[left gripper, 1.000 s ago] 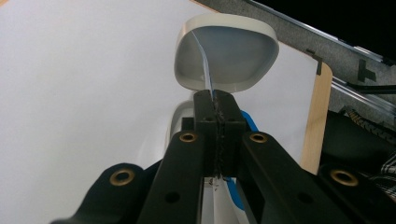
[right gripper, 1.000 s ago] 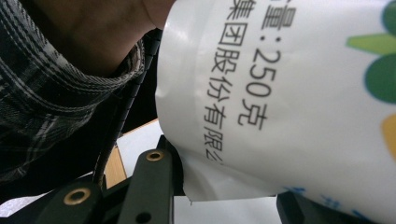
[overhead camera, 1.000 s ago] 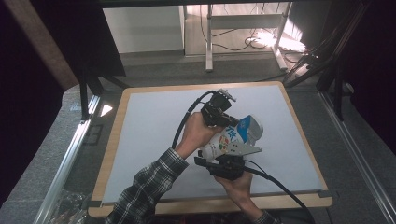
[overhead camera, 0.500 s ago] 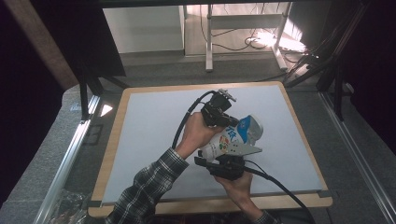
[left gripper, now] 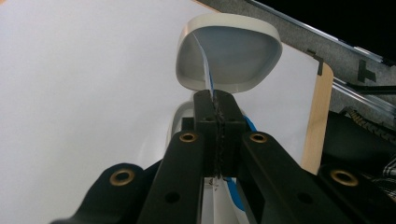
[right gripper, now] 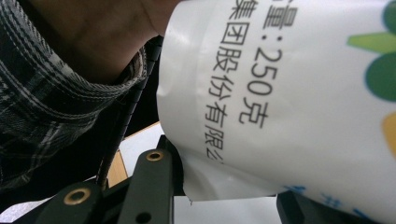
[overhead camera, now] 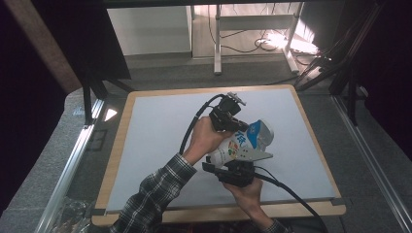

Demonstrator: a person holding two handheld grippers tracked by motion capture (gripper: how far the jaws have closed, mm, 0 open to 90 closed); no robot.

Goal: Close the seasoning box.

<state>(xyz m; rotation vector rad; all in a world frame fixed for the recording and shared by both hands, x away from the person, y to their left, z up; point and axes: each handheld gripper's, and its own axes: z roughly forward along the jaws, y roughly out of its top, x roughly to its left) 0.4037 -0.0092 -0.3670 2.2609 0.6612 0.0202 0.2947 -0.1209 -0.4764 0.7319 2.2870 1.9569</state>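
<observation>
While the left gripper (overhead camera: 238, 127) pinches a thin edge of the bag (overhead camera: 243, 143), its jaws are shut tight on that edge. Next comes the bag itself, held up over the white table (overhead camera: 155, 141). It is white with blue, green and black print, and I cannot see what is inside. Lower right, the right gripper (overhead camera: 238, 167) squeezes the bag's bottom end.
</observation>
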